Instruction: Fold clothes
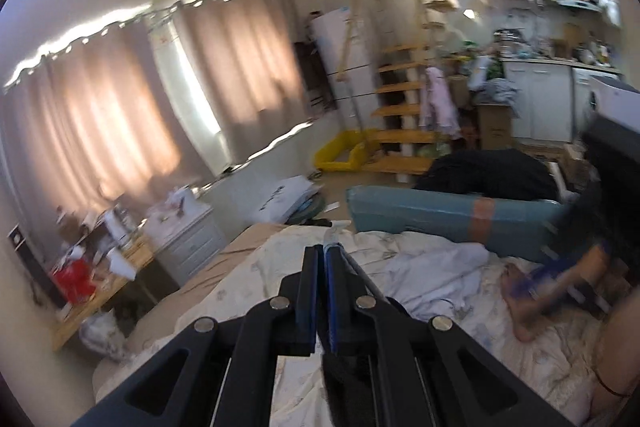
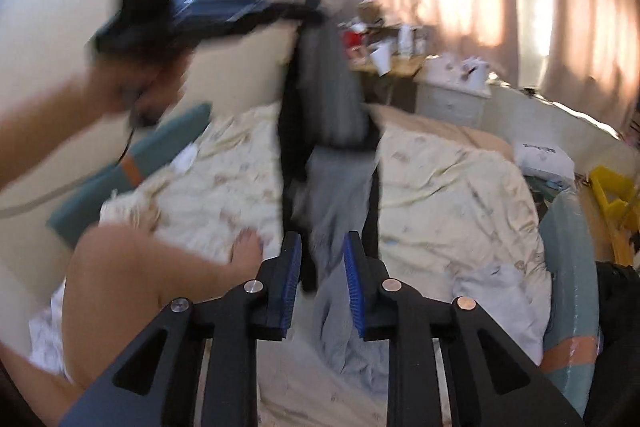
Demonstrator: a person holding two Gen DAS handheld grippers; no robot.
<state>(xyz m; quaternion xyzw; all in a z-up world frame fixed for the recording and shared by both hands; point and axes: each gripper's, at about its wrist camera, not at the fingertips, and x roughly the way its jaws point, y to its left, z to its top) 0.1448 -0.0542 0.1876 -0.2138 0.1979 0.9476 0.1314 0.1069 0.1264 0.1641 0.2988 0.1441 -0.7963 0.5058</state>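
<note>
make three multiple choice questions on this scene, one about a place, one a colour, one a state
1. Where does the grey and black garment hang?
A. over the bed
B. over the stairs
C. over the desk

2. What colour are the pads on the right tool?
A. red
B. green
C. blue

3. What state is the right tool in?
A. shut on a pillow
B. open
C. shut on nothing

Answers:
1. A: the garment dangles from the shut left tool above the bed.
2. C: the pads are blue.
3. B: the right tool shows a wide gap between its fingers, with the garment's lower end seen through it.
</note>
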